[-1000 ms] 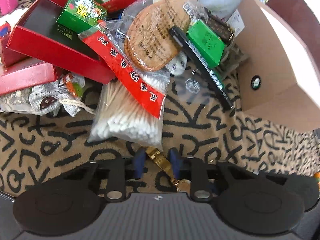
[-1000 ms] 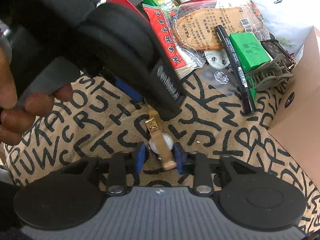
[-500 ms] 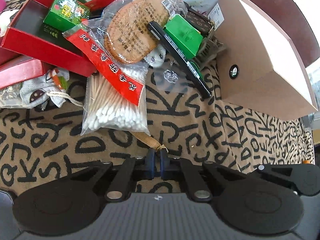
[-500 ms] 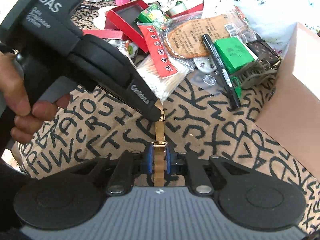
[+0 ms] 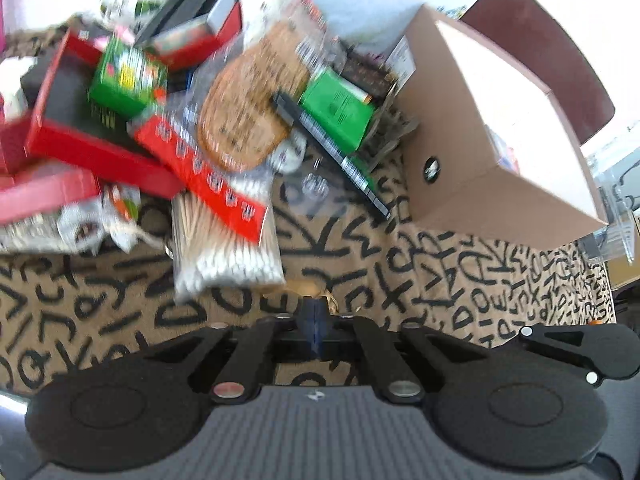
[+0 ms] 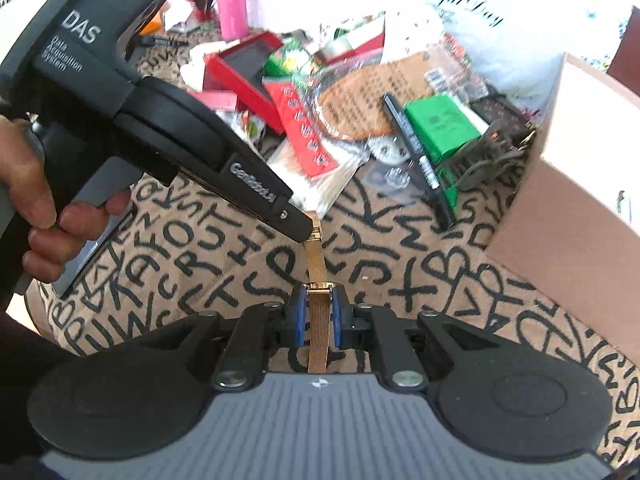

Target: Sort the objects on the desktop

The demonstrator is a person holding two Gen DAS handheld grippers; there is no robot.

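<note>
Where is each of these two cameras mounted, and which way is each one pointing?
Left wrist: on the left gripper, looking forward and down over the clutter to the cardboard box; only its own fingers show.
Right wrist: on the right gripper, looking across the lettered cloth; the left hand and the left gripper's body show.
Shared: gold watch, black marker, cotton swabs.

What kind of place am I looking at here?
Probably a cluttered household desk or table: a tan cloth with black letters covers it, heaped with a bag of cotton swabs, red gift boxes and a brown cardboard box.
</note>
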